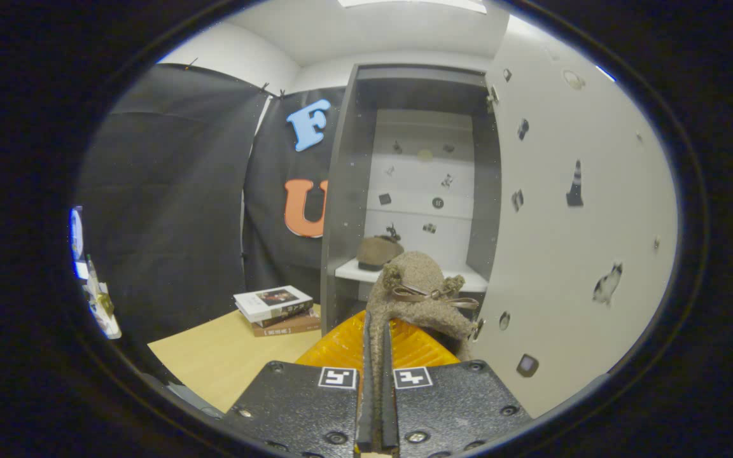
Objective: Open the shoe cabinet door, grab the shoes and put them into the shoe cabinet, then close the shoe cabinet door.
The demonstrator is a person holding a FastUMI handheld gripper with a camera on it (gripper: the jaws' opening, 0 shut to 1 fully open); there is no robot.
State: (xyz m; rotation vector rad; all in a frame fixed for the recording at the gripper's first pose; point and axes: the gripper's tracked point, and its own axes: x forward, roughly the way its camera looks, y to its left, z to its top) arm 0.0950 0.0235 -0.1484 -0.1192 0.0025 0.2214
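Gripper view, one entry, as I logged it from the remote station.

Item held: one fuzzy tan slipper (pixel 420 289) with a ribbon bow across its top. The gripper (pixel 376 356) had its fingers drawn close together on a thin edge of the slipper, both pressing on it, so that the shoe stood up just ahead of the fingertips.

Destination: shoe cabinet (pixel 341 191), grey frame, white back panel. Its door (pixel 570 267) stood swung wide to the right of the opening, white and dotted with small stickers. A white shelf (pixel 357 272) crossed the opening beyond the held slipper, and a second slipper (pixel 378 251) of like colour already sat on it, toward the left side.

Step in hand, by my judgement: carrying the second shoe in to join its pair. To do it well I would have kept the grip firm, since only a narrow fold was pinched and the soft body could droop or slip; raised the shoe clear of the shelf's front lip; steered to the free part of the shelf right of the first slipper; and lowered it flat before letting go.

In the way: the open door lay near the slipper's right side, and a careless swing could have brushed it. The first slipper could have been knocked further in.

Also present: an orange ribbed object (pixel 404 346) just under the shoe, which I could not identify; a stack of books (pixel 276 310) on a pale wooden tabletop (pixel 226 362), left of the cabinet and well apart from the path.
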